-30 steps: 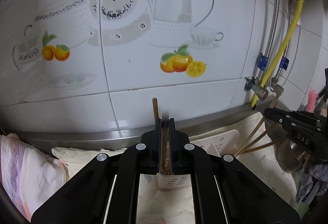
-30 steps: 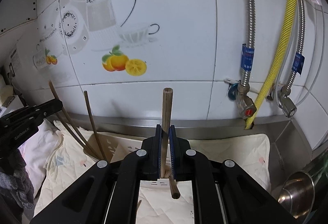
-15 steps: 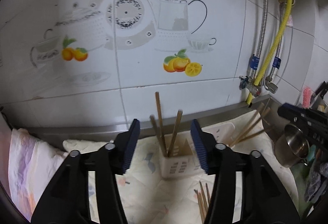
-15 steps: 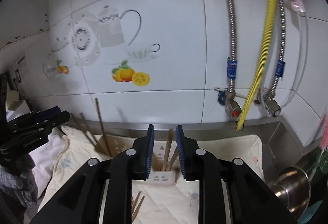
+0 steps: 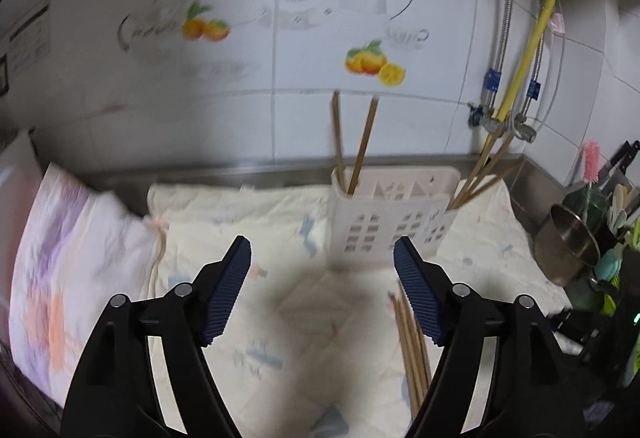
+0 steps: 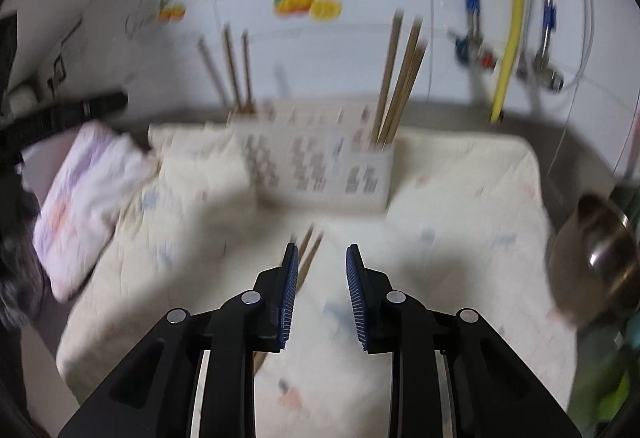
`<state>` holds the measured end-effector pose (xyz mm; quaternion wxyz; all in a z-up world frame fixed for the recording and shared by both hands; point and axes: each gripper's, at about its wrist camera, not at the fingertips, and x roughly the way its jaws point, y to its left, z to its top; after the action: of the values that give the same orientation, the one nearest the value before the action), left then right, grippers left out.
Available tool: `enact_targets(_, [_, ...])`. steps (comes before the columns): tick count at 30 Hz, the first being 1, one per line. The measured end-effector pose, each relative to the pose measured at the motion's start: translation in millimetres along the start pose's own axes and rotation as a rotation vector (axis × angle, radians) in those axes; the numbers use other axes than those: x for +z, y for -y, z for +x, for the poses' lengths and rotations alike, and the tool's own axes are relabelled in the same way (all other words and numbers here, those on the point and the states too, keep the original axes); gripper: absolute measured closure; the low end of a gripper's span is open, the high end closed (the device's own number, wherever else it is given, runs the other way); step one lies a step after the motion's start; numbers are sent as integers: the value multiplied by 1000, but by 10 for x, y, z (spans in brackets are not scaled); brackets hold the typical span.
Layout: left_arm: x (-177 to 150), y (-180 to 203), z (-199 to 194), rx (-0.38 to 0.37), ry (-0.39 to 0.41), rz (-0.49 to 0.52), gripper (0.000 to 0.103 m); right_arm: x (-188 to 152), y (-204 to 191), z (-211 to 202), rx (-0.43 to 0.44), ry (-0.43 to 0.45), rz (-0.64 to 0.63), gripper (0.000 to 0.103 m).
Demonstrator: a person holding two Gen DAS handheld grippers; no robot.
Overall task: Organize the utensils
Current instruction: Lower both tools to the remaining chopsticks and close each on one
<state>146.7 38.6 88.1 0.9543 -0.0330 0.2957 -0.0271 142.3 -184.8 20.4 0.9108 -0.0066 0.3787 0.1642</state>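
The left gripper (image 5: 322, 292) has its jaws spread wide and empty. Ahead of them, slightly right of centre, stands the white caddy (image 5: 390, 211) on the quilted cloth (image 5: 280, 318). Two chopsticks (image 5: 354, 143) stand in its left compartment, leaning against each other near the rim. At its right end another cluster (image 5: 486, 167) fans out toward the pipes (three or four, too overlapped to count surely). Just inside the right jaw lies a bundle of loose chopsticks (image 5: 410, 350) flat on the cloth, touching one another; I make out about four.

The right gripper (image 6: 322, 292) also has its jaws parted with nothing between them, though less widely. This view is blurred. Beside its left jaw two or three of the loose sticks (image 6: 308, 256) show, and the caddy (image 6: 320, 167) sits straight ahead.

In my judgement, the loose bundle is the remaining work, and it carries the risk. The sticks lie tight together on soft cloth, so a jaw closing from above could pinch fabric with the wood, or lift several at once and drop one. The caddy looks light, and sticks leaning outward at both ends could tip it if it is nudged. A steel pot (image 5: 568, 242) stands well to the right of the jaws.
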Motion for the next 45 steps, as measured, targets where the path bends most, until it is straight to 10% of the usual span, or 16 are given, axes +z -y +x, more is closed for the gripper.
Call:
enact_targets(12, [-750,-393,-188,62,-44,-106,27,-829,-272,396,102,-154,129,89])
enact_targets(45, [-1313,-838,-250,119,-100,-219,26,-897,-438,616,-27,-187,168,90])
